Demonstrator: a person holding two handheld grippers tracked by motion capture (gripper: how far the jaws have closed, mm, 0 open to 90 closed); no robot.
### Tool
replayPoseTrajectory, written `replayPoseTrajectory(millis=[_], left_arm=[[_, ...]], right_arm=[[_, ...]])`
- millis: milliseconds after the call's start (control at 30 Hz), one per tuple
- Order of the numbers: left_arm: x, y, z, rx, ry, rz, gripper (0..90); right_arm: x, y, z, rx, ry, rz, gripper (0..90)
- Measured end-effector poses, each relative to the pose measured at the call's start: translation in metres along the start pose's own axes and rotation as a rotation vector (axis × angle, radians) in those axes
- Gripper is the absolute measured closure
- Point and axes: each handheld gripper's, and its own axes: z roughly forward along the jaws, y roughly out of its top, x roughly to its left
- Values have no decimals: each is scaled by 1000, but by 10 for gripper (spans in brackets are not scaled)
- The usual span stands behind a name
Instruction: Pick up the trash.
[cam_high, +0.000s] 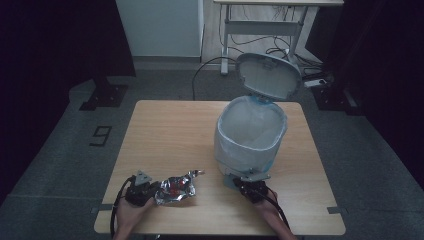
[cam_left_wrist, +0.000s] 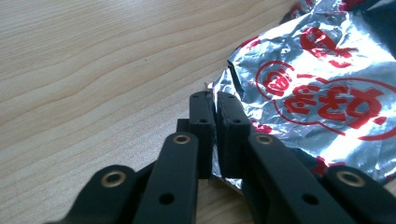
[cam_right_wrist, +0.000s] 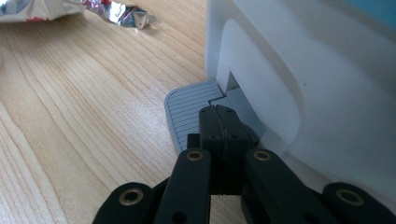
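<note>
Wooden table: bin lid held up by closed right hand-held gripper pressing pedal; foil wrapper pinched by left hand-held gripper, lift into bin next.

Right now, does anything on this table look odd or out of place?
Nothing is spilled or broken. The crumpled foil wrapper lies loose on the table, pinched by the left gripper; the bin stands upright, lid open.

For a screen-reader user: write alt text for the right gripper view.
The right gripper, jaws shut together, presses on the grey ribbed foot pedal at the base of a white pedal bin on a wooden table. A crumpled silver and red foil wrapper lies farther off on the table.
</note>
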Motion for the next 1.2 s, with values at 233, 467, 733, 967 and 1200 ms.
replayPoseTrajectory(millis=[233,467,733,967,1200], left_arm=[[1,2,-6,-39,-10,2,900],[3,7,-26,-144,-56,-40,900],[-1,14,-42,-221,-86,-35,900],[-2,19,-49,-240,-112,-32,900],[3,20,-56,-260,-134,-49,900]], right_arm=[[0,0,0,0,0,1,900],[0,0,0,-2,3,2,900],[0,0,0,-4,1,4,900],[0,-1,0,-4,1,0,900],[0,-1,0,-5,2,4,900]])
